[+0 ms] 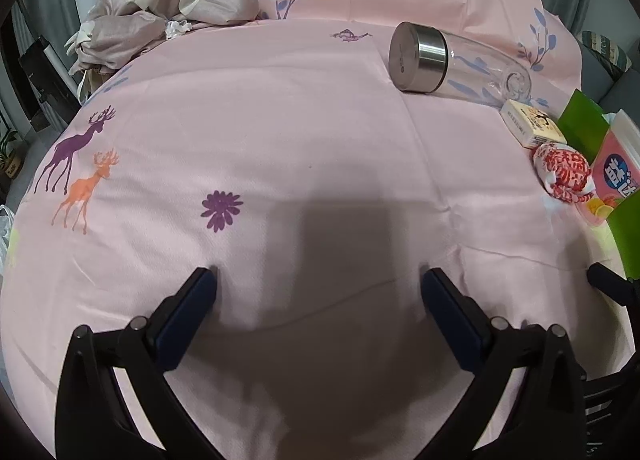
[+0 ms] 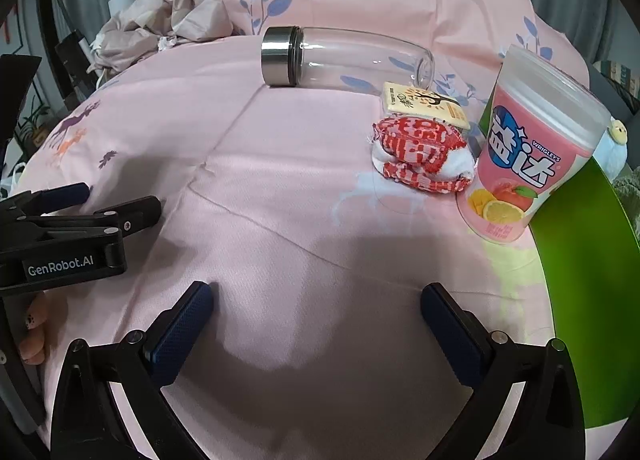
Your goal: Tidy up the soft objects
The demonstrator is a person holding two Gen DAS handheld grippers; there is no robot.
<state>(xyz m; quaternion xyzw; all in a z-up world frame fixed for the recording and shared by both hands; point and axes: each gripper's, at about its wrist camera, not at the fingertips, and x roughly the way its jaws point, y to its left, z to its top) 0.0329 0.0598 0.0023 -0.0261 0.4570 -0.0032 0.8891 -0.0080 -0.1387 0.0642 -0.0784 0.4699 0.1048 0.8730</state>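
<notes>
A rolled red-and-white sock (image 2: 418, 158) lies on the pink bedsheet (image 2: 280, 180), right of centre; it also shows at the right edge of the left wrist view (image 1: 562, 172). My right gripper (image 2: 316, 298) is open and empty, low over the sheet, short of the sock. My left gripper (image 1: 318, 282) is open and empty over bare sheet; it also shows at the left of the right wrist view (image 2: 116, 200). A crumpled beige cloth (image 1: 168, 8) lies at the far left of the bed.
A clear bottle with a steel cap (image 2: 340, 58) lies on its side behind the sock. A small cream box (image 2: 426, 104) sits next to it. A pink gum tub (image 2: 536, 148) stands at the right against a green container (image 2: 592, 280).
</notes>
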